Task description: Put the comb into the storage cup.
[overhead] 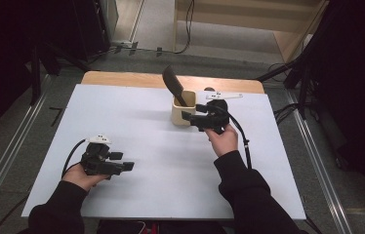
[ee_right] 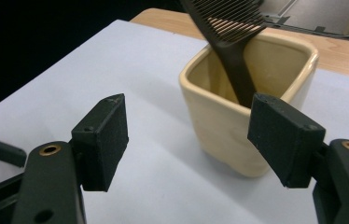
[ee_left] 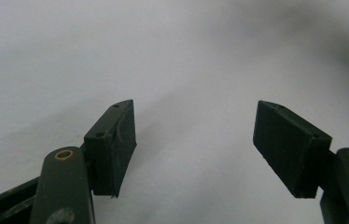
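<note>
1. Work in hand, as judged: a black comb (overhead: 172,84) is being stowed in a cream cup (overhead: 182,113). The comb is seen standing in the cup, handle down, toothed end up and tilted toward the far left.
2. Progress: placement is judged essentially done. The comb is supported by the cup alone; no jaw is in contact with it. What is left appears to be the withdrawal of the right gripper (overhead: 193,114) and nothing more that can be read from the pictures.
3. Right gripper: recorded just beside the cup, on its near right side. In the right gripper view its jaws stand wide apart with nothing between the pads; the cup (ee_right: 249,112) and comb (ee_right: 231,42) lie beyond them. Contact between the jaw tips and the cup wall cannot be settled in the high view.
4. Left gripper (overhead: 122,161): rested on the white table sheet (overhead: 161,165) near the front left, well apart from the cup. Its jaws are spread, nothing held; bare sheet (ee_left: 172,60) is noted between them.
5. Containers: one cup, square-mouthed with rounded corners, upright near the far middle of the sheet. Contents: the comb only, its handle leaning against the inner wall; no other item is visible inside.
</note>
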Tool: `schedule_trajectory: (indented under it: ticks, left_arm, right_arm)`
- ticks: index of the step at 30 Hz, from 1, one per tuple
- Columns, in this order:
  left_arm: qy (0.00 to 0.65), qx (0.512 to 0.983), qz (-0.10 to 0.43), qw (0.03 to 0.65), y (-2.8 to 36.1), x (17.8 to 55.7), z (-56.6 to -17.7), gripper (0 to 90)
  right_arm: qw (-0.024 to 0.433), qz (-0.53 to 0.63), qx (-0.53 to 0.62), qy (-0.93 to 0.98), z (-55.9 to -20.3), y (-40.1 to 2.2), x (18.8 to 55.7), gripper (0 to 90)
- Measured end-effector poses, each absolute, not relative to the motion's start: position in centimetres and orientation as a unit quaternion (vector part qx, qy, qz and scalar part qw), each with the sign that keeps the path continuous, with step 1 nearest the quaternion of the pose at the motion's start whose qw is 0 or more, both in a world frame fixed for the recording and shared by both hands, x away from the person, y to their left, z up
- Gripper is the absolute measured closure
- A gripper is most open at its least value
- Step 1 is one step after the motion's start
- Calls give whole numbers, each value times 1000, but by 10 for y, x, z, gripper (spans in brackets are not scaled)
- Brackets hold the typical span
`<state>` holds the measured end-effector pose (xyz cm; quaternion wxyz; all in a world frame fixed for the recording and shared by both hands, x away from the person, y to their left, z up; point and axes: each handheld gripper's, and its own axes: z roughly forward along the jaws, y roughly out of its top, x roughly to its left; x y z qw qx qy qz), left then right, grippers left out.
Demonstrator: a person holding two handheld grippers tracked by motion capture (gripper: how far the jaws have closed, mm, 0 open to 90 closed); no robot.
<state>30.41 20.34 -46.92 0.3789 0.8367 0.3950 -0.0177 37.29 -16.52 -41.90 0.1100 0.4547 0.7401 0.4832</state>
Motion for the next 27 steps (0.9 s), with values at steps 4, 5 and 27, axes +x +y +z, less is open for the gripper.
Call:
schedule_trajectory:
  ticks: [4, 5, 27]
  left_arm:
    - [395, 836, -18, 380, 204, 304, -469, 304]
    - [395, 836, -18, 381, 204, 304, -469, 304]
    - [391, 835, -19, 387, 204, 305, -467, 291]
  right_arm:
    - [104, 479, 449, 748, -421, -164, 367, 271]
    - [102, 480, 448, 747, -421, -164, 366, 271]
    - [63, 474, 421, 771, -434, -165, 339, 267]
